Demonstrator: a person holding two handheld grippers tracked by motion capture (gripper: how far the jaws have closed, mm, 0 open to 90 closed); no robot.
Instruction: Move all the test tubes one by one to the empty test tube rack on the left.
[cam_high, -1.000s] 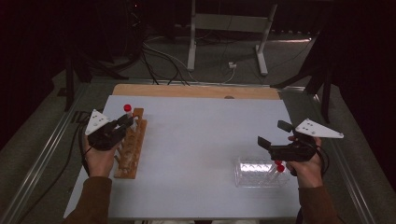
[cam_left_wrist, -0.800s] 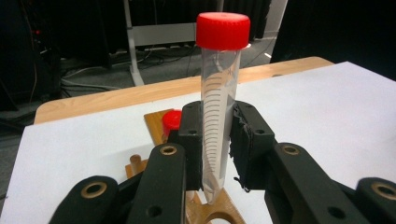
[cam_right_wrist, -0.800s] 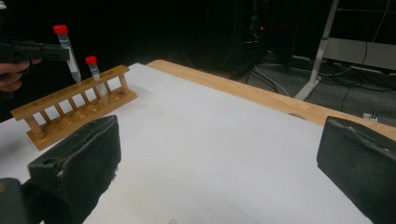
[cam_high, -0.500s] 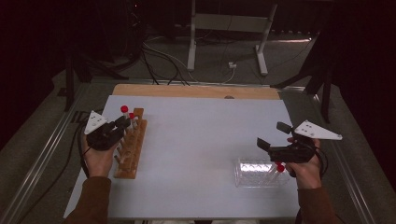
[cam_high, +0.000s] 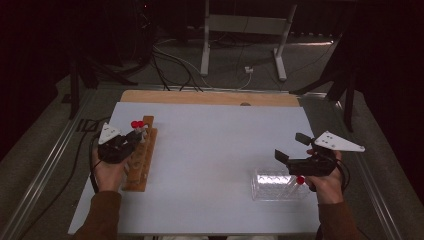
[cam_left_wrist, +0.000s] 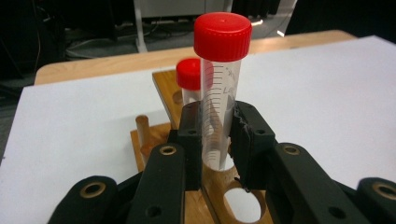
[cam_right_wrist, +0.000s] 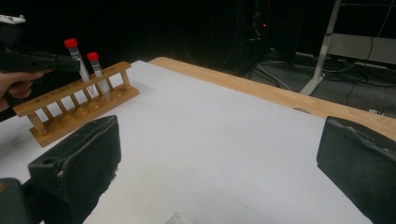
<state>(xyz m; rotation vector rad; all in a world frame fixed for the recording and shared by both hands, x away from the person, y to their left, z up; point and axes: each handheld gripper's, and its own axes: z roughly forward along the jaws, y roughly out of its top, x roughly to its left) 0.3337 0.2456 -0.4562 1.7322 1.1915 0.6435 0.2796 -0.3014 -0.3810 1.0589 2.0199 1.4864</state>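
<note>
Test tube (cam_left_wrist: 219, 93) with a red cap stands upright between the fingers (cam_left_wrist: 194, 135) of the left gripper (cam_high: 134, 137), which are closed on its clear, graduated wall partway down, its lower end sitting in a hole of the wooden rack (cam_high: 140, 159). That rack lies along the left side of the desk (cam_high: 215, 150), running from the near-left part toward the far edge. Nearest to the person, at the near edge, both sleeves and hands come in: the left hand (cam_high: 107, 170) wraps the left gripper beside the rack, and the right hand (cam_high: 325, 182) holds the right gripper (cam_high: 287, 147) over the near-right part of the desk. The right gripper's fingers (cam_right_wrist: 84, 154) stand wide apart with nothing between them, only bare white desk. Just under and beside that gripper lies a clear plastic box (cam_high: 277, 185), with a red cap (cam_high: 300, 180) showing at its right end close to the hand. Farther along the rack, just behind the held tube, a second red-capped tube (cam_left_wrist: 189, 84) stands upright in the rack, shorter-looking and touching nothing but the wood. The rack's remaining holes nearer the person look open. Beyond the white surface a strip of bare wood (cam_high: 210, 97) shows along the far edge of the desk. Past that, on the dark floor, cables (cam_high: 175, 60) trail around the metal legs of a stand (cam_high: 245, 30).
</note>
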